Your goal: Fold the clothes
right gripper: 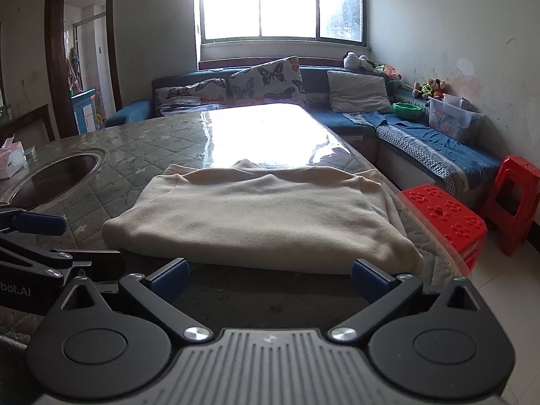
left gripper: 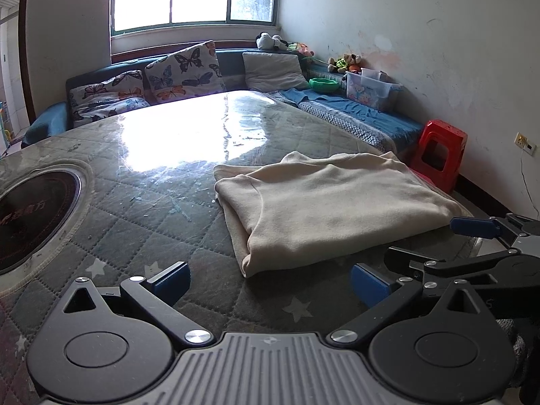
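— Where's the garment sitting?

— I see a cream sweater [right gripper: 256,216] folded into a thick rectangle, lying flat on the quilted worktop [left gripper: 141,202] near its right edge. From my right wrist camera its near folded edge runs straight across, just ahead of the fingertips.

— What are your jaws doing?

— On my right gripper [right gripper: 268,278] they are spread wide, nothing between them, hovering just short of the sweater's near edge. On my left gripper [left gripper: 268,281] they are spread just as wide and empty, over bare worktop beside the sweater's near-left corner. The two grippers sit side by side; each shows at the edge of the other's view.

— Anything else around?

— A round black hob [left gripper: 32,216] is set into the worktop to the left, well apart from the sweater. A tissue box [right gripper: 11,160] stands at the far left. Two red plastic stools [right gripper: 445,222] stand on the floor to the right. Behind is a blue sofa [right gripper: 438,148] with butterfly cushions [right gripper: 270,79] under a bright window [right gripper: 283,3].
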`<state>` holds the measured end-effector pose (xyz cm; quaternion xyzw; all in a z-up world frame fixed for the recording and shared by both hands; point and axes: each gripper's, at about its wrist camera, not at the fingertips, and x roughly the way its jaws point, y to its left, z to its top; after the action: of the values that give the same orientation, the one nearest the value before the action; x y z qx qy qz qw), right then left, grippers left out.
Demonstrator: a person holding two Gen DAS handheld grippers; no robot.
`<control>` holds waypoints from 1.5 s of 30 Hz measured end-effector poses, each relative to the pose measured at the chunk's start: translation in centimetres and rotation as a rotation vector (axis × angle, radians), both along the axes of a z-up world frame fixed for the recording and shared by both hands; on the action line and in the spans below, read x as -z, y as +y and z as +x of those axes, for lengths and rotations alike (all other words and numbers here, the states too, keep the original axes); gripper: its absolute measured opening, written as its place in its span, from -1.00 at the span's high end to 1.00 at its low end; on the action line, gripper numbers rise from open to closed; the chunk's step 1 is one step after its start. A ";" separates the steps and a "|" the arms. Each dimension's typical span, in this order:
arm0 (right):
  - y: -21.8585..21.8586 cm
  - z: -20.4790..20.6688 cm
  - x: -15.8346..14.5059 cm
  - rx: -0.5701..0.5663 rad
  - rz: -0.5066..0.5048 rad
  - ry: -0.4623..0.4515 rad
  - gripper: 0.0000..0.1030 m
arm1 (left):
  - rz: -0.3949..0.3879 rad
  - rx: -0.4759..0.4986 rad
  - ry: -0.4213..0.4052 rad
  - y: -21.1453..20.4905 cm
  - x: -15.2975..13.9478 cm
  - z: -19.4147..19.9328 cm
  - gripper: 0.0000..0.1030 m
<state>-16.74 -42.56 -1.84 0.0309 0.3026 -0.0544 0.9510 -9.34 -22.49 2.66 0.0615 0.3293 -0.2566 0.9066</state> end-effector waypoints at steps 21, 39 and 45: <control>0.0 1.4 -0.5 -0.011 0.001 0.034 -1.00 | 0.015 0.019 0.019 0.0 -0.2 0.8 -1.00; -0.2 2.3 -0.8 -0.011 0.008 0.046 -1.00 | 0.032 0.025 0.037 -0.1 -0.2 1.8 -1.00; -0.3 2.5 -0.9 -0.007 0.007 0.048 -1.00 | 0.033 0.033 0.041 -0.2 -0.3 1.9 -1.00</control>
<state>-14.21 -42.87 -0.90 0.0320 0.3259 -0.0508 0.9435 -7.40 -22.64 2.96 0.0767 0.3508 -0.2675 0.8941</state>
